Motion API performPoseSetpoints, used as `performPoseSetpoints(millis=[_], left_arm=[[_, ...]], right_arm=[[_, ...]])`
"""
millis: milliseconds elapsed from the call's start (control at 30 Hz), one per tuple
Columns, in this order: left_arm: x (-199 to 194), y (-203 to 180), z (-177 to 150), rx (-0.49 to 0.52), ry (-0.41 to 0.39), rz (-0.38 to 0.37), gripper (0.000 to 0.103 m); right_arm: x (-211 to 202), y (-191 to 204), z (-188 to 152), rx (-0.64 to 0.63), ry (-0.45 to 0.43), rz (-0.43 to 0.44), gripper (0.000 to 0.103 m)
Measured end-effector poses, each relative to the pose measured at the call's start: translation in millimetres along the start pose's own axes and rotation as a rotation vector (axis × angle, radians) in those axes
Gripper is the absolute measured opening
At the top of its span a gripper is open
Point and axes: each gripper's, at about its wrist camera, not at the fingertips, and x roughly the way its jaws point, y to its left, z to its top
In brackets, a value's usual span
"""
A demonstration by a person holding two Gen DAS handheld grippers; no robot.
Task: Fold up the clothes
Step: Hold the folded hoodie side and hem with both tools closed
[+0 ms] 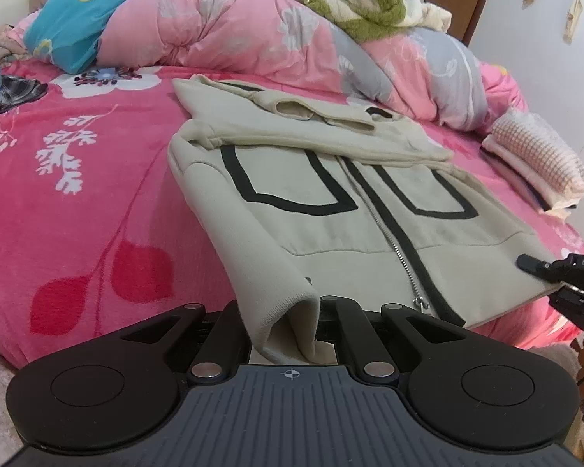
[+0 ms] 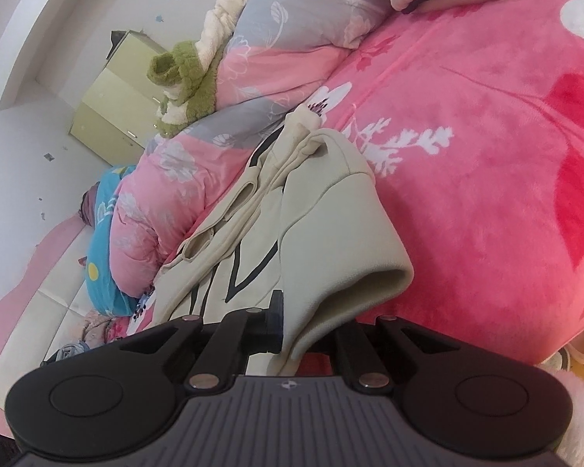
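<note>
Left tongs (image 1: pixel 292 334) and right tongs (image 2: pixel 311 334) each pinched on a bottom hem corner of the beige jacket (image 1: pixel 331 194) lying on the pink bed (image 1: pixel 78 214); hem-to-collar fold starting, next lift both corners evenly toward collar.

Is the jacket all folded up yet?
Not yet. Done: a folded pile sits at the side, and the jacket's sleeves lie across its chest. In hand: the left gripper and right gripper each pinch a bottom corner. Left: folding the bottom up.
</note>
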Motion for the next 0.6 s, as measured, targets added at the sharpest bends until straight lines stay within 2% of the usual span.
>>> performPoseSetpoints(millis=[600], left_arm=[[-21, 15, -1, -0.029, -0.023, -0.053, 0.003]], right_arm=[[-16, 4, -10, 0.016, -0.002, 0.021, 0.004]])
